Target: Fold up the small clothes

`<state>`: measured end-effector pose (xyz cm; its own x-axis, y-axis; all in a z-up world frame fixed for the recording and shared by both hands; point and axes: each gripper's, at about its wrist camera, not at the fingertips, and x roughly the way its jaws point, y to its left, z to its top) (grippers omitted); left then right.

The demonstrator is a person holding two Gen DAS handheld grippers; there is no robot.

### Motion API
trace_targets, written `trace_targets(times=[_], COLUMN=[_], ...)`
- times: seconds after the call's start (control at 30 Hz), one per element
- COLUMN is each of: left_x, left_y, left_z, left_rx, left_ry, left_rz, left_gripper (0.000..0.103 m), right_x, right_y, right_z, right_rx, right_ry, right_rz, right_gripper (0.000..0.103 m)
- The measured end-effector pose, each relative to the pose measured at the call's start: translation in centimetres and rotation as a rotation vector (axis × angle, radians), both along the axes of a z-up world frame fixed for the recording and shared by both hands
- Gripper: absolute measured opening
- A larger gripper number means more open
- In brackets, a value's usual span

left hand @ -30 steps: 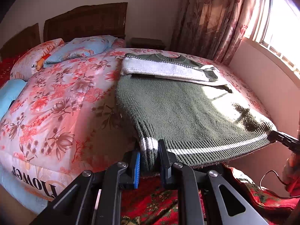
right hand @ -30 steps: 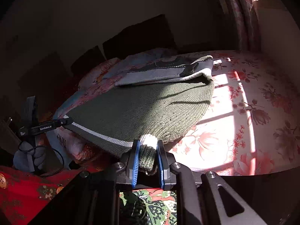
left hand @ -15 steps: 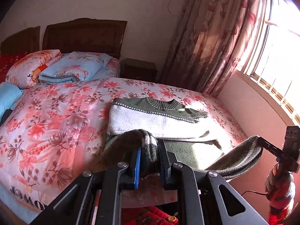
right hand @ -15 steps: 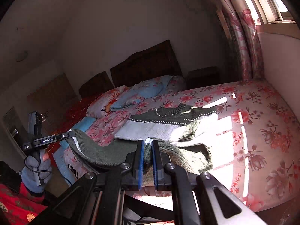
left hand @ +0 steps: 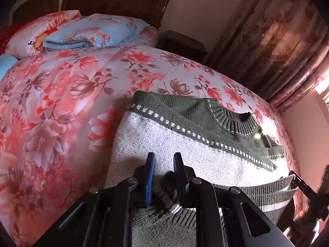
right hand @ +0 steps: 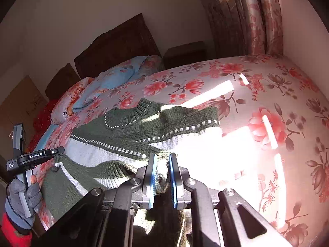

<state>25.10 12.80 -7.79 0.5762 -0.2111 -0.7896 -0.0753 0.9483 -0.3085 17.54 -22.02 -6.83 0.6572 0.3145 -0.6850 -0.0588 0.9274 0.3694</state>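
A green and white knitted sweater [left hand: 205, 144] lies on the floral bedspread [left hand: 61, 103], collar toward the headboard. Its striped bottom hem [left hand: 267, 195] is lifted and carried over the white chest band. My left gripper [left hand: 163, 160] has the hem corner [left hand: 166, 187] low between its jaws, which stand slightly apart. My right gripper [right hand: 162, 160] is shut on the other hem corner [right hand: 162, 175], held just above the sweater [right hand: 144, 127]. The left gripper also shows in the right wrist view [right hand: 37, 156], held by a gloved hand.
Folded blue and floral quilts and pillows [left hand: 82, 33] lie by the dark wooden headboard [left hand: 115, 0]. A nightstand [left hand: 183, 43] and floral curtains [left hand: 277, 41] stand at the far right. Bright sun patches fall on the bed [right hand: 246, 154].
Both grippers have lifted the hem from the bed's near edge and carried it forward over the sweater toward the collar. The lower body now doubles over.
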Motion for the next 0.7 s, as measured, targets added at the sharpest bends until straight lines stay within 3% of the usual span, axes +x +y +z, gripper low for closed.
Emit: trace_targets(times=[0.03, 0.07, 0.13, 0.2, 0.37, 0.5, 0.7], left_x=[-0.3, -0.7, -1.8, -3.2, -5.8, -7.1, -7.4], left_y=[0.4, 0.9, 1.8, 2.8, 5.7, 6.9, 7.4], left_z=[-0.1, 0.0, 0.6, 1.5, 2.1, 1.4, 0.3], left_rx=[-0.022, -0.052, -0.06, -0.028, -0.054, 0.018, 0.005], left_ry=[-0.011, -0.028, -0.061, -0.1, -0.135, -0.132, -0.116], left_rz=[0.011, 0.011, 0.012, 0.017, 0.001, 0.003, 0.016], left_gripper=[0.031, 0.103, 0.103, 0.103, 0.103, 0.103, 0.103], right_x=[0.1, -0.2, -1.0, -1.9, -3.4, -3.0, -0.9], right_y=[-0.5, -1.1, -1.9, -2.7, -4.4, -3.1, 1.7], right_z=[-0.4, -0.3, 0.4, 1.5, 2.6, 1.1, 0.1], right_rx=[0.037, 0.073, 0.105, 0.102, 0.073, -0.046, -0.25], right_ry=[0.011, 0.009, 0.001, -0.022, -0.077, -0.037, -0.023], right_rz=[-0.007, -0.014, -0.005, 0.017, 0.02, 0.09, 0.222], right_gripper=[0.02, 0.023, 0.035, 0.035, 0.038, 0.039, 0.039])
